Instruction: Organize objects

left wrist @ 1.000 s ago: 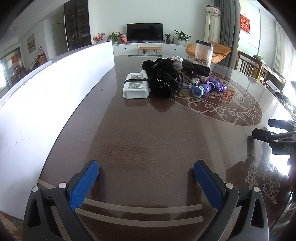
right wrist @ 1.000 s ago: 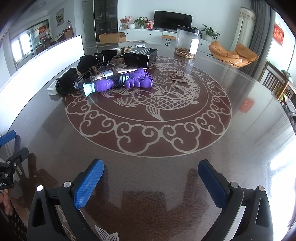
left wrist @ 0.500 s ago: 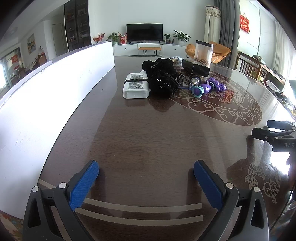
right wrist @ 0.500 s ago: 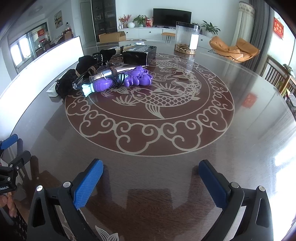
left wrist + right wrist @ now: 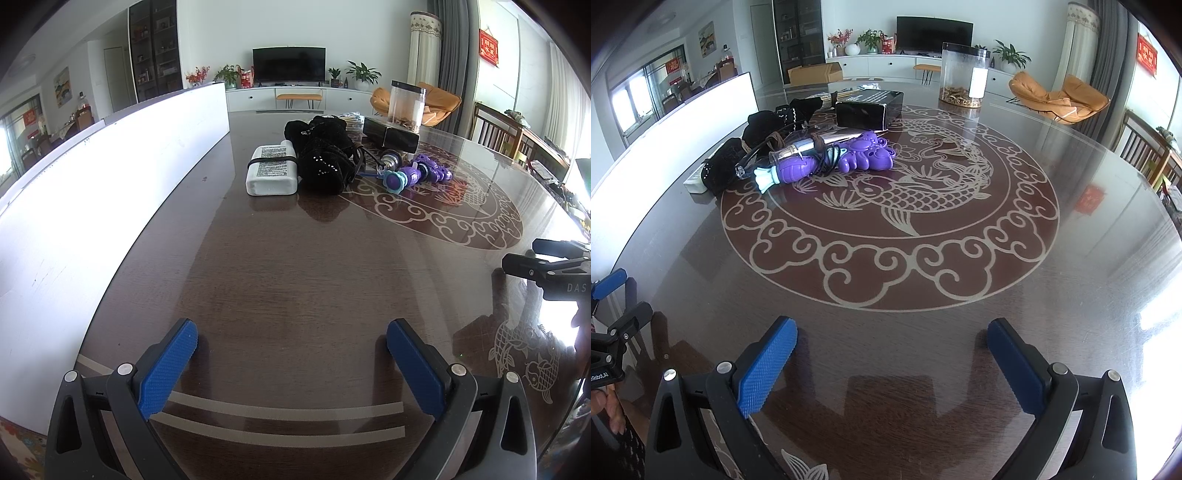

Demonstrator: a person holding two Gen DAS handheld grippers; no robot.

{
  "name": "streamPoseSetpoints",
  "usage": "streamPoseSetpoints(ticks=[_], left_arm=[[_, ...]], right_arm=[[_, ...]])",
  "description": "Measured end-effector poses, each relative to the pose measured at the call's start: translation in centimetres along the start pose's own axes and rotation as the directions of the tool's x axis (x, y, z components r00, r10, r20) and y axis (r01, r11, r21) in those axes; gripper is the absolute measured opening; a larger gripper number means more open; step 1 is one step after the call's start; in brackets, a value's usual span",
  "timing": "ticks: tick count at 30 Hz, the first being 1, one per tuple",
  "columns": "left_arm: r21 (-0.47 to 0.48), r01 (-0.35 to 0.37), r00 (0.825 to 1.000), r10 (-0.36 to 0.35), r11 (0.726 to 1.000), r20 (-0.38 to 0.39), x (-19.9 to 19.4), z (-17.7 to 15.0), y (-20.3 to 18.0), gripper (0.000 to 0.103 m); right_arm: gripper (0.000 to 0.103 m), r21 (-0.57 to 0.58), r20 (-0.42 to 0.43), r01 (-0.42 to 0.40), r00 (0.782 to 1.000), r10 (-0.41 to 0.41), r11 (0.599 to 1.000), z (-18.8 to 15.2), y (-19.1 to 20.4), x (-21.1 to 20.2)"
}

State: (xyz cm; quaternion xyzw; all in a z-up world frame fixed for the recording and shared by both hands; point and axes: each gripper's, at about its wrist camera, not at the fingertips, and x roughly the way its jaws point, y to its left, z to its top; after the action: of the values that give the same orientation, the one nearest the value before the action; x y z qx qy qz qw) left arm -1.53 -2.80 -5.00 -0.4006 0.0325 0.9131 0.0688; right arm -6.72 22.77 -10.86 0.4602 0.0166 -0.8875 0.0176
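1. A tall white board (image 5: 110, 192) runs along the left edge of the dark table (image 5: 295, 277); bare tabletop lies between both grippers and the far cluster.
2. Far away sit a white bottle (image 5: 272, 174), black fabric bundle (image 5: 327, 158), purple toy (image 5: 866, 155), black box (image 5: 868, 107) and clear canister (image 5: 964, 75).
3. The left gripper (image 5: 291, 363) has its blue fingers wide apart, holding nothing.
4. The right gripper (image 5: 892, 363) is likewise spread and empty, low over the table's near edge.
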Motion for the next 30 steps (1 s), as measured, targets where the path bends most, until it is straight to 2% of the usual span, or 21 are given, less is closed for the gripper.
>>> streamPoseSetpoints(ticks=[16,30], left_arm=[[0.004,0.007,1.0,-0.007,1.0,0.007,-1.7,-1.9,0.7,0.103],[0.005,0.008,0.999,-0.008,1.0,0.035,-1.9,-2.2,0.8,0.103]], right_arm=[[0.103,0.0,0.0,0.0,1.0,0.0,1.0,0.0,0.0,0.0],[0.103,-0.002,-0.003,-0.002,1.0,0.002,1.0,0.1,0.0,0.0]])
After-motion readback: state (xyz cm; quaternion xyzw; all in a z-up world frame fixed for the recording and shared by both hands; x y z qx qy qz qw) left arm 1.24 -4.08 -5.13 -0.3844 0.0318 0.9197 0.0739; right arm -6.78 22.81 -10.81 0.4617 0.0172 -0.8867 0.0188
